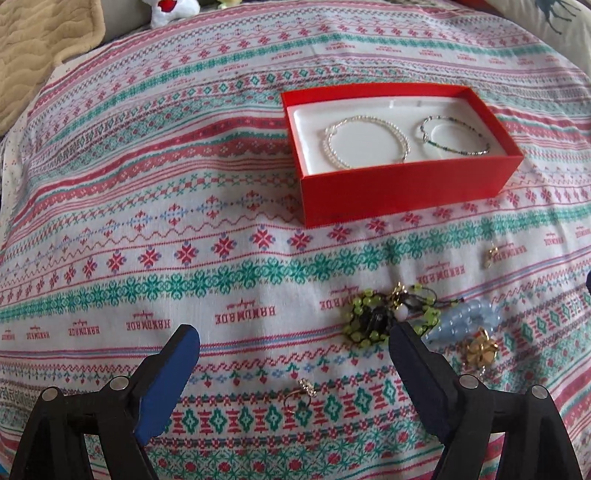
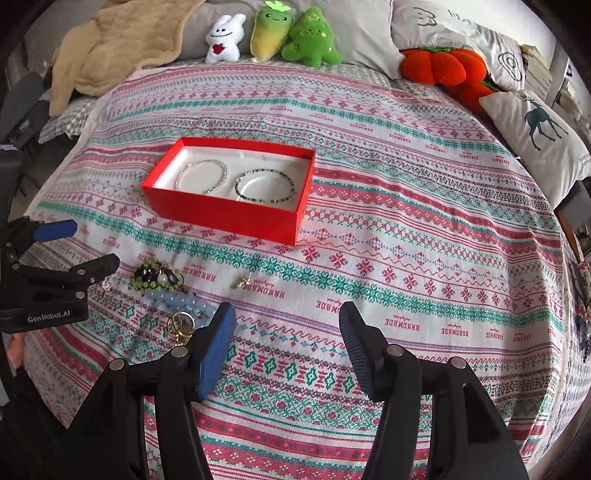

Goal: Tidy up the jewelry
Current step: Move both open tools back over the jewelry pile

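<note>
A red box with a white liner holds a pearl bracelet and a dark beaded bracelet. On the patterned cloth lie a green bead bracelet, a pale blue bead bracelet, a gold brooch, a small ring and a small gold charm. My left gripper is open and empty, with the ring just below between its fingers. My right gripper is open and empty, right of the loose jewelry.
Plush toys, an orange pumpkin cushion, a deer pillow and a beige blanket line the far edge of the bed. The patterned cloth covers the surface.
</note>
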Motion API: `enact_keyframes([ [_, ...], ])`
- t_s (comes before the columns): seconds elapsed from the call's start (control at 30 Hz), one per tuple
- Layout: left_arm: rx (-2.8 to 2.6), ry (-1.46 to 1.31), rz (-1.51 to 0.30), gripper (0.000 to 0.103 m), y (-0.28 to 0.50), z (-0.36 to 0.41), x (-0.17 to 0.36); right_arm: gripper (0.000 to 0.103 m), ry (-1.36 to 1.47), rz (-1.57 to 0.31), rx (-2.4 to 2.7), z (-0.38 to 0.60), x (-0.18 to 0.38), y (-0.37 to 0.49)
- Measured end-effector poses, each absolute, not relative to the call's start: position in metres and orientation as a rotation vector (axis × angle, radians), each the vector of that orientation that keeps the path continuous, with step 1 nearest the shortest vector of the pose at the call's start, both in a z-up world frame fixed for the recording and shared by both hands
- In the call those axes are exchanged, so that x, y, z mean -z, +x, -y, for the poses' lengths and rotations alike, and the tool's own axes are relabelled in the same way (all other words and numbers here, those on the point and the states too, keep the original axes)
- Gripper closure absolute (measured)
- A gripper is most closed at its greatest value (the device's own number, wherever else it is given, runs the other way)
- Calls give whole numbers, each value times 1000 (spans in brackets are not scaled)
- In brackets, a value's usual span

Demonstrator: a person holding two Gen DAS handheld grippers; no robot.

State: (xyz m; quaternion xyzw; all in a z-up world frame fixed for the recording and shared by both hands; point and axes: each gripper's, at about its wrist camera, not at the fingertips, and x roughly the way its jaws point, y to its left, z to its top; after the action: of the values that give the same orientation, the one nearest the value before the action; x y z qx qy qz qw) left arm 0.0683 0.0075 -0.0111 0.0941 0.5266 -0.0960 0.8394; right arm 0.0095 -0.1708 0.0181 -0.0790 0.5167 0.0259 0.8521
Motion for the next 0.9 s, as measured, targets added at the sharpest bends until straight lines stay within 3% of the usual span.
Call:
enact_keyframes([
  [0.53, 285, 67, -1247, 17, 53, -40, 44, 42, 2, -1303, -106, 161, 31, 10],
  [0.9, 365, 157, -1154, 30, 30, -28, 47, 42, -36, -1233, -247, 134, 45, -2],
])
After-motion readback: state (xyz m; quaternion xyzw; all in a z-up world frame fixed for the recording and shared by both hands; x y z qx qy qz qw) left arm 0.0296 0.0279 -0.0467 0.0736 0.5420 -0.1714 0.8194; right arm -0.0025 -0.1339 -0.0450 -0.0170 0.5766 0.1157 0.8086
